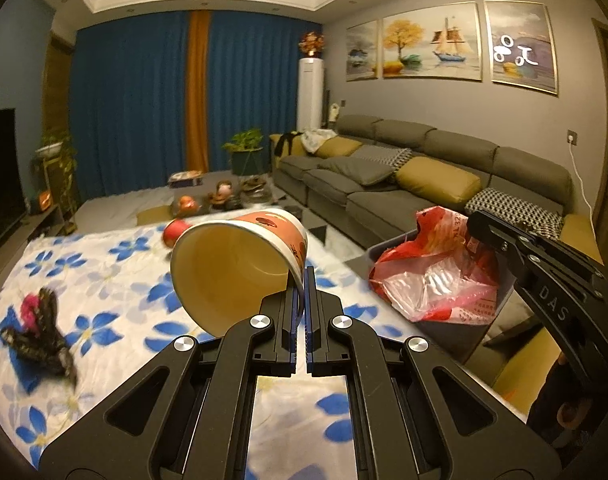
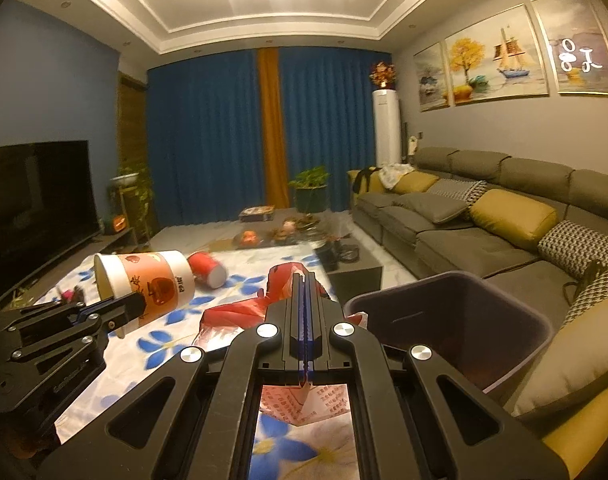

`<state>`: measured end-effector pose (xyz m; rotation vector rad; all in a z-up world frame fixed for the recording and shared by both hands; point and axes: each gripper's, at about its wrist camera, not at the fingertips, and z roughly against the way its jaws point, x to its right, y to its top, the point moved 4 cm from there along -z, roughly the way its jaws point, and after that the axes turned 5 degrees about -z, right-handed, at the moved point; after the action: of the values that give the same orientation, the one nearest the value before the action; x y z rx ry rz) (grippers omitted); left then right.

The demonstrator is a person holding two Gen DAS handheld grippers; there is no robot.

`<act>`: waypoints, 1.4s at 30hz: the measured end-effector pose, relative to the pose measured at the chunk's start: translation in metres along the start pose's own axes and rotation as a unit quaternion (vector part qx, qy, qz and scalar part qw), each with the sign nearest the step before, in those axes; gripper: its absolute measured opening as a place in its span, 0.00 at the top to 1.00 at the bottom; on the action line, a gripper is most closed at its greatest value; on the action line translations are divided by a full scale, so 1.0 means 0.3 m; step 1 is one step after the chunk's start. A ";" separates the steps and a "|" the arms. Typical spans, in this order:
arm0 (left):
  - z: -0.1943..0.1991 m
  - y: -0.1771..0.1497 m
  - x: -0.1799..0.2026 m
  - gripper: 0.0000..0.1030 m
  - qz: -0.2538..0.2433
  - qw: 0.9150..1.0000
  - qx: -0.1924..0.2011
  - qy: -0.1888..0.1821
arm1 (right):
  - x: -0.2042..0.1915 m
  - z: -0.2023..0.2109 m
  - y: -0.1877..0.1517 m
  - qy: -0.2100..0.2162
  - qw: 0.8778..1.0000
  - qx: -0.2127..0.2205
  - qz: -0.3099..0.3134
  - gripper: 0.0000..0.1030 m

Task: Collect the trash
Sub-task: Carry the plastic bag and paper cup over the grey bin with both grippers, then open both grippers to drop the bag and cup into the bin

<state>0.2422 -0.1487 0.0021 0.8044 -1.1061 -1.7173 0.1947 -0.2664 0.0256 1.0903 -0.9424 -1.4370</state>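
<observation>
My left gripper is shut on the rim of an orange-and-white paper cup. The cup hangs tilted above the flowered tablecloth, its mouth toward the camera. In the right wrist view the left gripper and the cup appear at the left. My right gripper is shut on a red plastic bag. It holds the bag beside a grey trash bin. The left wrist view shows the bag draped over the bin, with the right gripper above it.
A red cup lies on its side farther back on the table, and a dark, pink-tipped scrap lies at the left. A grey sofa runs along the right, a TV stands at the left, and toys are on the floor.
</observation>
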 end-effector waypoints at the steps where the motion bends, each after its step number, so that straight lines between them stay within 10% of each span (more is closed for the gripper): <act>1: -0.007 0.009 0.012 0.98 -0.003 1.000 0.002 -0.004 | 0.017 -0.002 0.009 -0.005 1.000 0.003 -0.002 0.99; 20: -0.242 0.148 0.366 0.98 -0.042 0.993 0.015 -0.110 | 0.328 -0.063 0.080 -0.092 0.995 0.020 -0.042 0.99; 42: -0.381 0.142 0.451 0.98 -0.048 0.985 -0.008 -0.164 | 0.397 -0.128 0.081 -0.119 0.991 0.010 -0.053 0.98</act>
<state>0.3053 -0.3193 -0.0088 0.5849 -1.2854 -1.9877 0.2343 -0.3877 0.0223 1.0099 -1.0810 -1.6756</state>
